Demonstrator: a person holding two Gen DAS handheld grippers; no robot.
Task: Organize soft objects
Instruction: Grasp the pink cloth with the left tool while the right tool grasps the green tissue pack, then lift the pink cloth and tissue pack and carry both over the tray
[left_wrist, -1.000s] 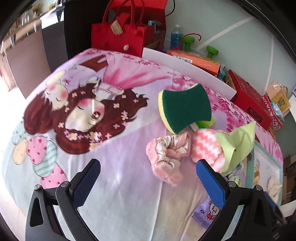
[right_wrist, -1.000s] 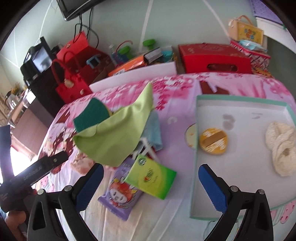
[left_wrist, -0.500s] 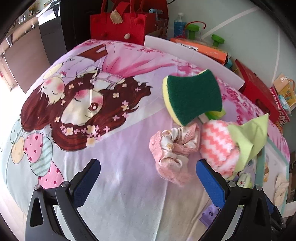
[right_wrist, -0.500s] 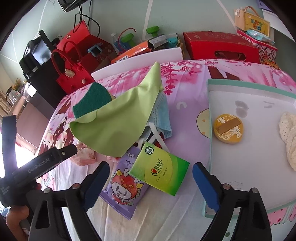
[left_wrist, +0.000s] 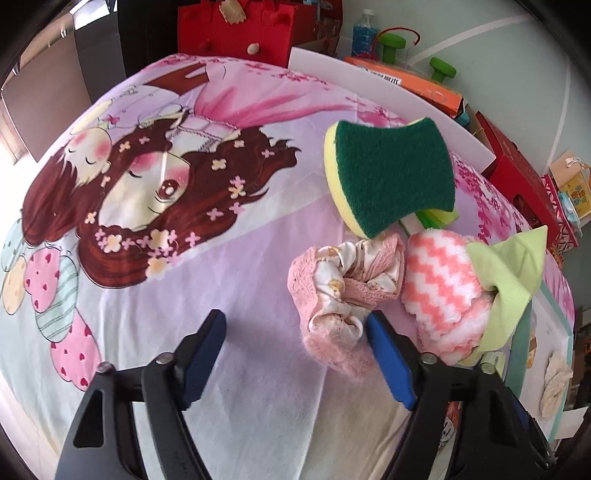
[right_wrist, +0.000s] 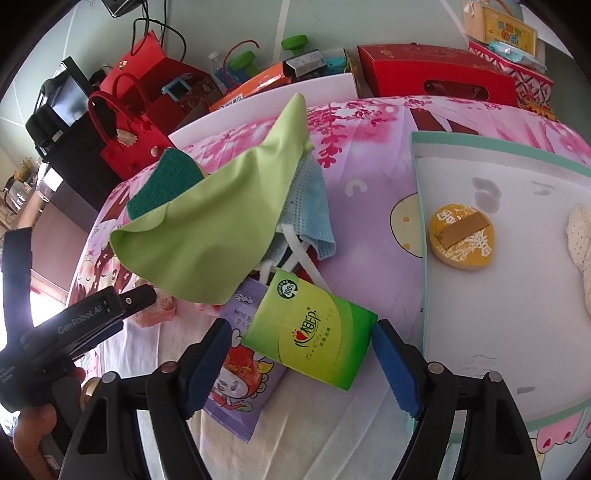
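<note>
Left gripper (left_wrist: 295, 328): jaws parted wide, holding nothing. Right blue pad (left_wrist: 388, 363) sits against the near edge of the pink scrunchie (left_wrist: 343, 291); left pad rests over bare sheet. Firm contact with the scrunchie cannot be confirmed from this angle.

Right gripper (right_wrist: 301, 341): jaws spread, not clamped on anything. The green tissue pack (right_wrist: 314, 332) lies between the two pads; the right pad (right_wrist: 395, 365) is just beside the pack's corner, the left pad (right_wrist: 205, 363) lies over the purple wipes packet (right_wrist: 240, 376).

Hand pose: part of a hand (right_wrist: 33, 424) shows at lower left in the right wrist view, gripping the left tool's black body, which points across the bed towards the pile.

Soft objects, pile: scrunchie touches a pink-and-white zigzag cloth (left_wrist: 443, 291); a lime-green cloth (right_wrist: 218, 221) drapes over that cloth and over a blue face mask (right_wrist: 310, 218). A green-and-yellow sponge (left_wrist: 391, 177) leans tilted behind the scrunchie.

Tray (right_wrist: 421, 236): white with teal rim, on the bed to the right of the pile; holds a round yellow puff (right_wrist: 461, 236) and a cream knitted item (right_wrist: 580, 240).

Surface: cartoon-print bedsheet (left_wrist: 166, 221).
</note>
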